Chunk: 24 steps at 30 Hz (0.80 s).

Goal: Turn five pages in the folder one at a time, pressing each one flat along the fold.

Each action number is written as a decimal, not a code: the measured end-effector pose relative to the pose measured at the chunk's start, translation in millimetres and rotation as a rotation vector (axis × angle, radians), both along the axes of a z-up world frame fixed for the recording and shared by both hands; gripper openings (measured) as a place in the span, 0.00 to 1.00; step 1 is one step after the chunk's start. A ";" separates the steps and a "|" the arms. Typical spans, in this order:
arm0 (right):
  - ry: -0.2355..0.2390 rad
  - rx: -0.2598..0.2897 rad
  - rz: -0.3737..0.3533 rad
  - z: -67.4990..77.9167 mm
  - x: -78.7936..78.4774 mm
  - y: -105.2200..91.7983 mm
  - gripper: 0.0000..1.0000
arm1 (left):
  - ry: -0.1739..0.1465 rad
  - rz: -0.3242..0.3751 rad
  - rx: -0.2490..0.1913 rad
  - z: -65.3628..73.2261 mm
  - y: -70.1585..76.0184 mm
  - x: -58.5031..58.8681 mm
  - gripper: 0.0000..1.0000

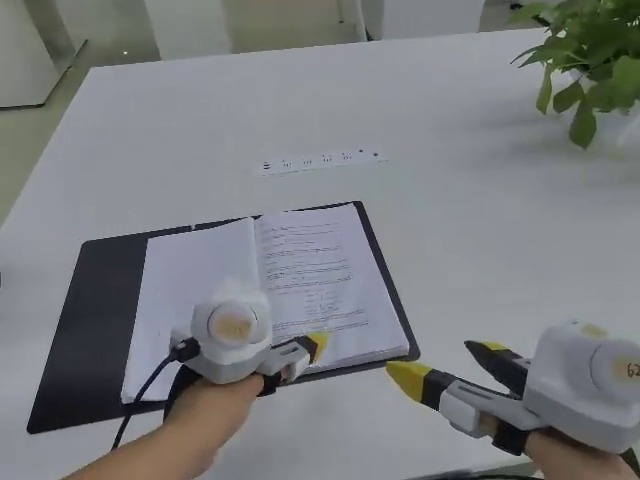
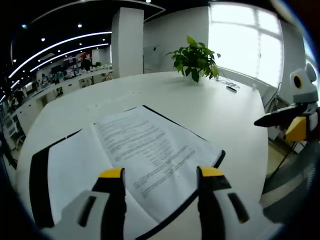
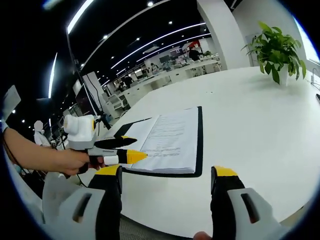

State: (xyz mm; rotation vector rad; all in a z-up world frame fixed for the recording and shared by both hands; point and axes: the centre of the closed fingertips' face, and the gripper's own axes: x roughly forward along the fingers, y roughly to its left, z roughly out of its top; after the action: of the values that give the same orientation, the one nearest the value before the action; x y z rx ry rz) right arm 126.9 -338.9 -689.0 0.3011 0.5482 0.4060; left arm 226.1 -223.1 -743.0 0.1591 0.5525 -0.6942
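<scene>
White right-hand page (image 1: 320,280) of the folder (image 1: 95,320) lies just ahead of the open left gripper (image 1: 305,357), nearer than the open right gripper (image 1: 445,362).

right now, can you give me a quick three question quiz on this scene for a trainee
1. True or false: the folder lies shut on the table.
2. Fill in: the left tongs, at the near edge of the pages, are ___.
3. Where are the right tongs? A on the pages; B over bare table beside the folder; C under the folder.
Key: 1 false; 2 open; 3 B.
</scene>
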 end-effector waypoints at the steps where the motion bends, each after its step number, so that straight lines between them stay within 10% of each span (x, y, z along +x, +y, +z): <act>1: 0.001 0.001 -0.002 0.1 0.0 0.0 0.72 | -0.008 -0.007 0.002 -1.8 -3.5 1.0 0.55; 12: 0.008 0.005 -0.017 0.4 0.4 -1.6 0.71 | 0.014 -0.007 0.043 -38.1 -30.4 2.0 0.50; 24: 0.020 0.009 -0.018 -2.5 0.7 -2.0 0.70 | -0.028 -0.012 0.006 -38.1 -31.6 2.4 0.39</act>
State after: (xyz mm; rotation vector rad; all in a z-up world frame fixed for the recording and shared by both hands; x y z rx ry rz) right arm 127.6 -340.9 -691.5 0.3183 0.5630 0.3887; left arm 228.5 -254.7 -781.0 0.1776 0.5267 -0.7005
